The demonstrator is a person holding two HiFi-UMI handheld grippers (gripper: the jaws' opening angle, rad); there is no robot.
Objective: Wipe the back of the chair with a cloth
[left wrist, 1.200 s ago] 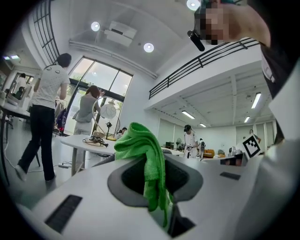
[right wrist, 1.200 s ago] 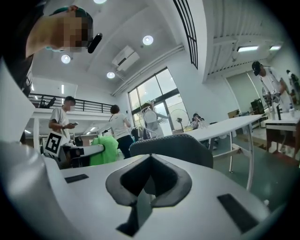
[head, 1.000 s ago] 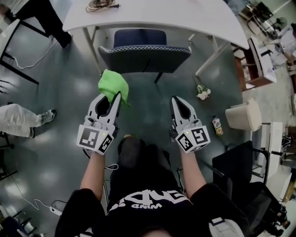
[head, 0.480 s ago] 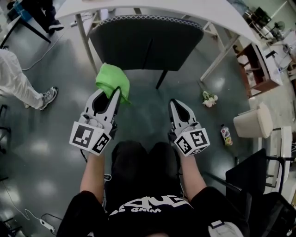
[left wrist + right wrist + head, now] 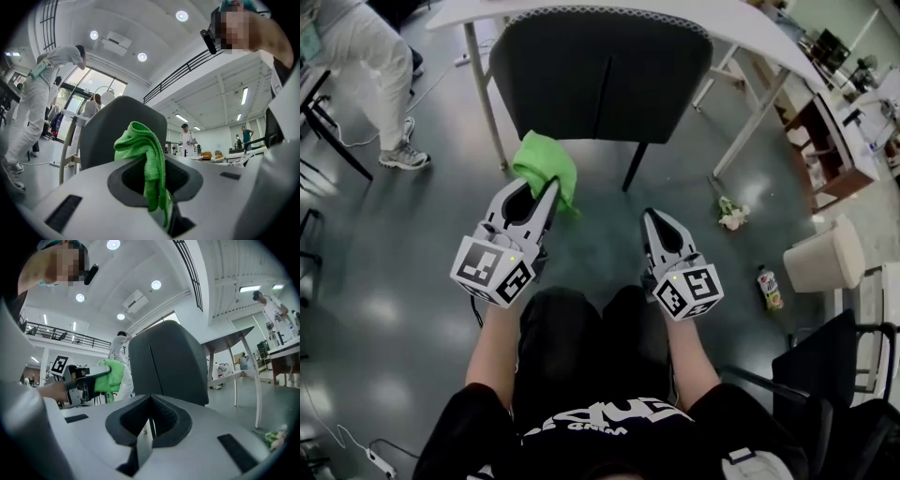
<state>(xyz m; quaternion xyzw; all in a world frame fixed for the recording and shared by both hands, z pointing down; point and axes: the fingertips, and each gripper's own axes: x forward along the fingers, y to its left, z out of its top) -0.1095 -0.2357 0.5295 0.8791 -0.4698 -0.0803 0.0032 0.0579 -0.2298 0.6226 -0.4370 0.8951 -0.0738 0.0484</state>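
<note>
My left tool is clamped on the green cloth. Its jaws are closed on a fold, and the rest bunches up past the tips and hangs down between them. The cloth sits just short of the chair, by the lower left edge of its dark back. The right gripper view shows a slim gap between them.

My right tool has its jaws pressed together with nothing in them. It is held beside the left one, on the near side of the chair and apart from it, pointing at the back.

The chair stands at the far side with the white desk beyond it. On the floor to the right lie a small bunch of flowers and a bottle, with a pale bin near them. A person in white trousers stands far left.
</note>
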